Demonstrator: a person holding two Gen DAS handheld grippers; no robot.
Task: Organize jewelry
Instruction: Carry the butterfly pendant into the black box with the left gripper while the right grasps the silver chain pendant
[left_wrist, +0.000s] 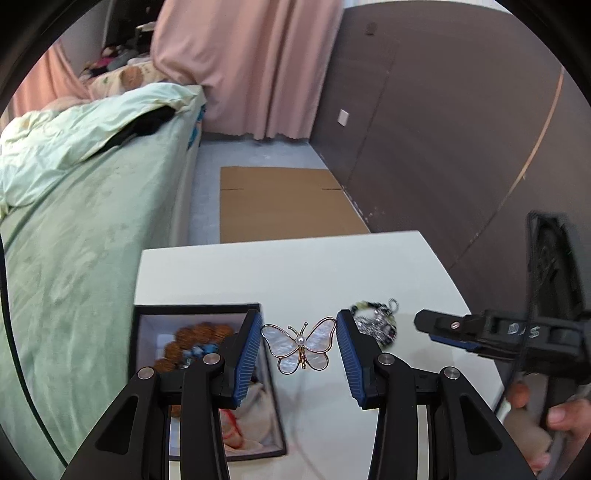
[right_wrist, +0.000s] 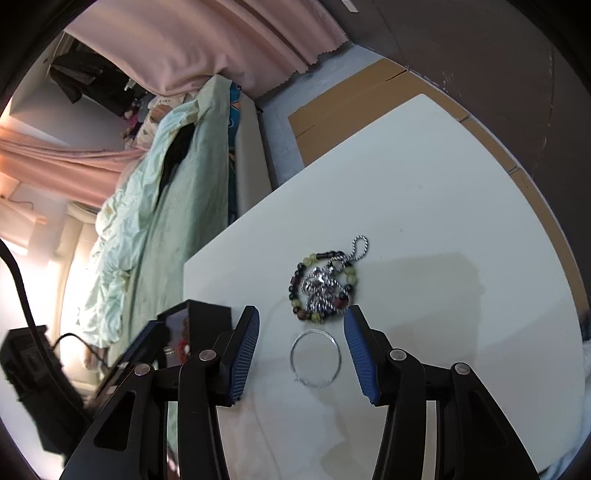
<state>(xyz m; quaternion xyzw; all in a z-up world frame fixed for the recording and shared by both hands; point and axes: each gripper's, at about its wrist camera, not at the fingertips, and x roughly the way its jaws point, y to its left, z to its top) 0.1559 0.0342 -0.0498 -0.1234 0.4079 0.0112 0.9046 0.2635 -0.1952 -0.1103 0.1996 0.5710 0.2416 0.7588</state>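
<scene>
Left wrist view: a white table (left_wrist: 295, 273) carries a black box (left_wrist: 207, 307) of beads. The left gripper (left_wrist: 298, 345) grips a butterfly brooch (left_wrist: 300, 345) above the table. The right gripper (right_wrist: 301, 349), jaws apart, hovers over a wire ring (right_wrist: 316, 356) beside a beaded bracelet (right_wrist: 322, 286).

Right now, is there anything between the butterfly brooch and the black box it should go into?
Nothing visible. The butterfly brooch, clamped in the left hand-held gripper, sits just right of the black box, whose top is open.
</scene>
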